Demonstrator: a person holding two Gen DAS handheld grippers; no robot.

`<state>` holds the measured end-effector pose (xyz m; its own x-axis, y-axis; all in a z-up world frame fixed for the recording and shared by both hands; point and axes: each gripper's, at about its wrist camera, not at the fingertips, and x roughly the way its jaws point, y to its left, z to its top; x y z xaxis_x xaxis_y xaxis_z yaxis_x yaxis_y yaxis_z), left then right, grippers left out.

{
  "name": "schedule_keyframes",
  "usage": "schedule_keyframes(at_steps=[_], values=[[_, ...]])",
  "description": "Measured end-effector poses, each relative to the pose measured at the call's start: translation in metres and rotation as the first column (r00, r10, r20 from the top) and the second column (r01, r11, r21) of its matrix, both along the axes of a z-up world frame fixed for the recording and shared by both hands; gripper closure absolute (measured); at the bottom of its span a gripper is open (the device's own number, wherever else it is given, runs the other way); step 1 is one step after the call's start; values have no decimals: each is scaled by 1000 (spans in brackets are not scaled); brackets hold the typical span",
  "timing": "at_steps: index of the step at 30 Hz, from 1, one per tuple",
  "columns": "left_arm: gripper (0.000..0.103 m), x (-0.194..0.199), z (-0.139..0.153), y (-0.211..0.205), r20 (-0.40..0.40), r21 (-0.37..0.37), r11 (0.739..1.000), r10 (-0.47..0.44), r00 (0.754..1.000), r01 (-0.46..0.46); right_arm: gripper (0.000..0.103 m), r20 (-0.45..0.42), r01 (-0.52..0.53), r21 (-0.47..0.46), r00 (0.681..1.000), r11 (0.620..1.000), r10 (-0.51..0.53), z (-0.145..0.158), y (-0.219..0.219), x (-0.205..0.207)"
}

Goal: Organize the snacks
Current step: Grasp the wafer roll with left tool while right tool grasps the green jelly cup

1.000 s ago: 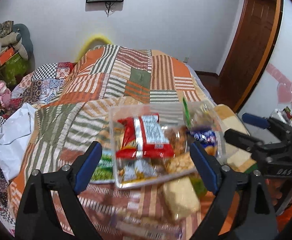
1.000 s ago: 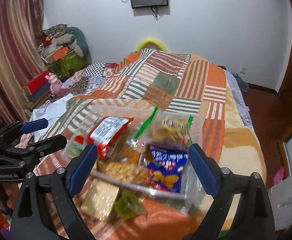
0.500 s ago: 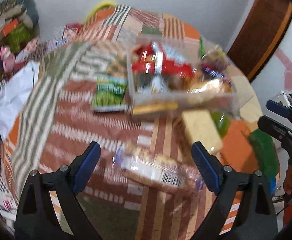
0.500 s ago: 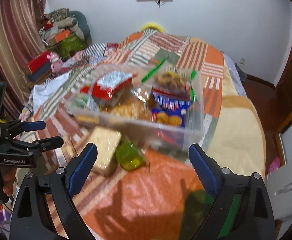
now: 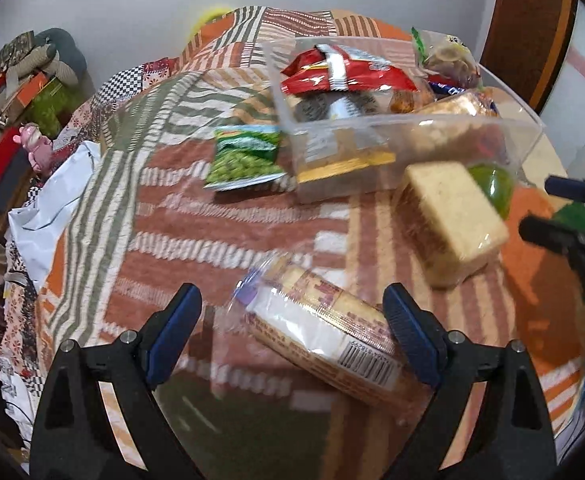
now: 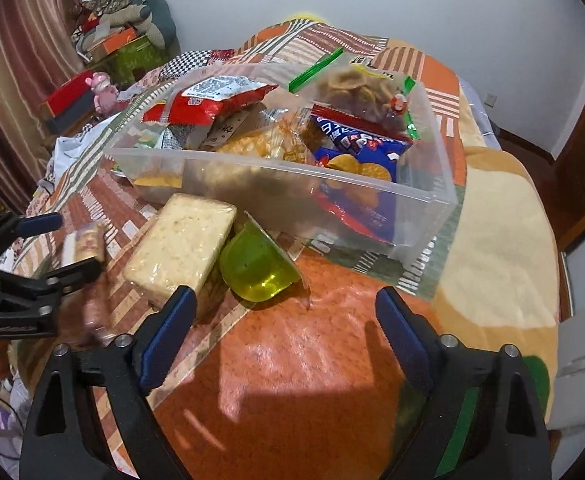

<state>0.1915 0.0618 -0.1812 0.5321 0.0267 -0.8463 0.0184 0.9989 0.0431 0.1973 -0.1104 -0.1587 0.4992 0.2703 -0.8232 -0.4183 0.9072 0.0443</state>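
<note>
The left gripper [image 5: 292,332] hung spread over the cracker pack [image 5: 324,340] near the bed's [image 5: 212,248] front edge, light, crinkly, brittle, best pinched across its middle; the right gripper [image 6: 284,336] was spread too.

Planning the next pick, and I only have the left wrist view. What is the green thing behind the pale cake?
Observer: A green jelly cup, tipped on its side, right beside the cake.
Operator: Is the right gripper holding anything?
Observer: No, the right gripper is open, nothing between its fingers.
Operator: What's at the bin's far right end?
Observer: A blue chips bag leans toward the right wall of the bin.
</note>
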Motion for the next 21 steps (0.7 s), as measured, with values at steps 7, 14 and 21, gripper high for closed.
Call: schedule_keyframes(at_steps=[7,14,21], values=[[10,-15,-3,28,-53,-62,998,19,998,-22,21,-15,-19,1,1000,1000,19,-8,7,10],[11,-19,-12,22,-89,-155,988,-15,996,1,32,-42,-51,-39,998,998,50,-22,20,18],[58,-20,-11,9,-32,-102,994,-41,999,37,50,-60,-58,9,996,998,58,-25,20,18]])
